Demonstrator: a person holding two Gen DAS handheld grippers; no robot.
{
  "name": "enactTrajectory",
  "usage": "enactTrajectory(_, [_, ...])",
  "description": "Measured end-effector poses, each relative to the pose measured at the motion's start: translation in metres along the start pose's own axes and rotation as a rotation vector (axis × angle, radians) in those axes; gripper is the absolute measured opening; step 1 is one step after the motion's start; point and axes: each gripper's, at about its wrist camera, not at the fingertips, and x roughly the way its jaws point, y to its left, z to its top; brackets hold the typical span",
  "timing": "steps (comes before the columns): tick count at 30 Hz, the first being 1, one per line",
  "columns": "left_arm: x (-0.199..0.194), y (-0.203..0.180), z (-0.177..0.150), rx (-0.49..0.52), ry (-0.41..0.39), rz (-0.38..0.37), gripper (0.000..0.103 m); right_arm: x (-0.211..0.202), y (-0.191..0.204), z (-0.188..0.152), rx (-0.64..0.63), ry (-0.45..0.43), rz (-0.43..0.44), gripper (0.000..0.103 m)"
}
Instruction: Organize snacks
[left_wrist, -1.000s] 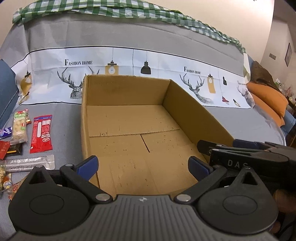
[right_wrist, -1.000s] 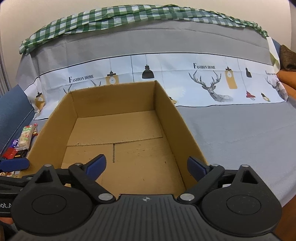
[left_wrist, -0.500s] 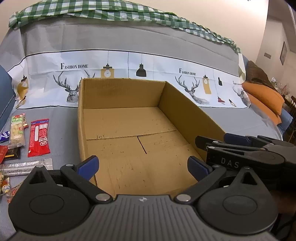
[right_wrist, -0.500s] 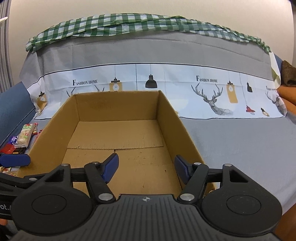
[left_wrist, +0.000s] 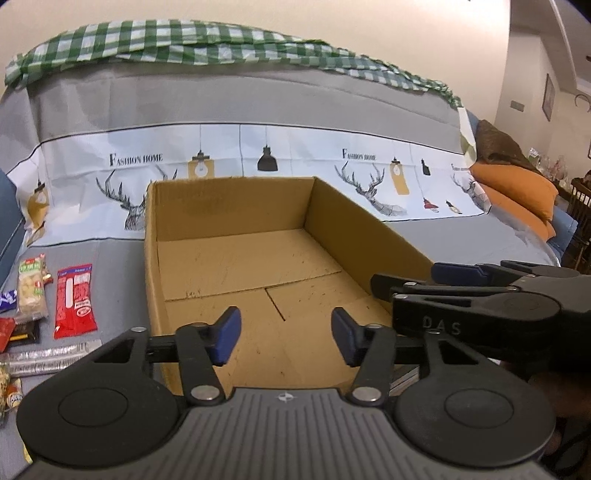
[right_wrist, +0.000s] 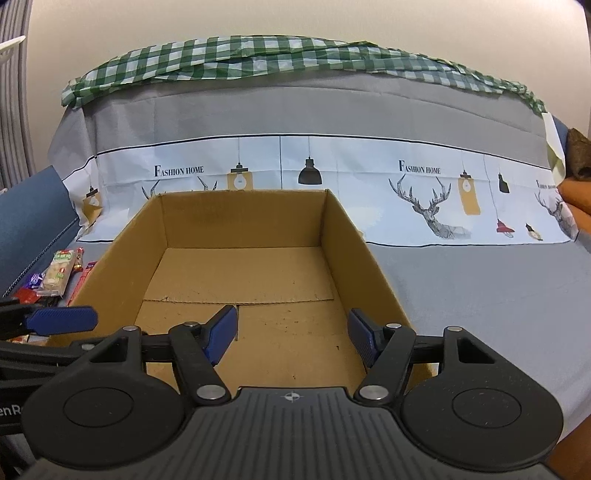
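A grey printed cover (left_wrist: 461, 236) carries an open cardboard box (left_wrist: 369, 229), with snack packets (left_wrist: 75, 301) lying on the cover just left of it. Both aim into the box: the left hand-held gripper (left_wrist: 284, 338) is closing on nothing, and the right hand-held gripper (right_wrist: 291, 338) stands part-open, nothing between its pads.

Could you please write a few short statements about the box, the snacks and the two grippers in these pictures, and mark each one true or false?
1. The cardboard box has nothing in it. True.
2. The snacks lie to the right of the box in the left wrist view. False: the red packet and the other snacks lie to its left.
3. The left gripper holds a snack. False: its jaws are closing with nothing between them.
4. The right gripper holds nothing. True.
5. A green checked cloth lies along the top of the backrest. True.
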Motion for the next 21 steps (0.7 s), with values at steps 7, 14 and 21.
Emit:
enactTrajectory(7, [-0.003, 0.000, 0.001, 0.004, -0.010, -0.034, 0.048, -0.001, 0.003, 0.000, -0.021, -0.008, 0.005, 0.067])
enactTrajectory(14, [-0.012, 0.005, 0.000, 0.039, -0.004, -0.083, 0.049, -0.002, 0.004, 0.001, -0.026, -0.005, 0.020, 0.067])
enactTrajectory(21, [-0.029, 0.012, 0.005, 0.075, 0.007, -0.139, 0.042, -0.003, 0.013, 0.002, -0.031, 0.008, 0.041, 0.068])
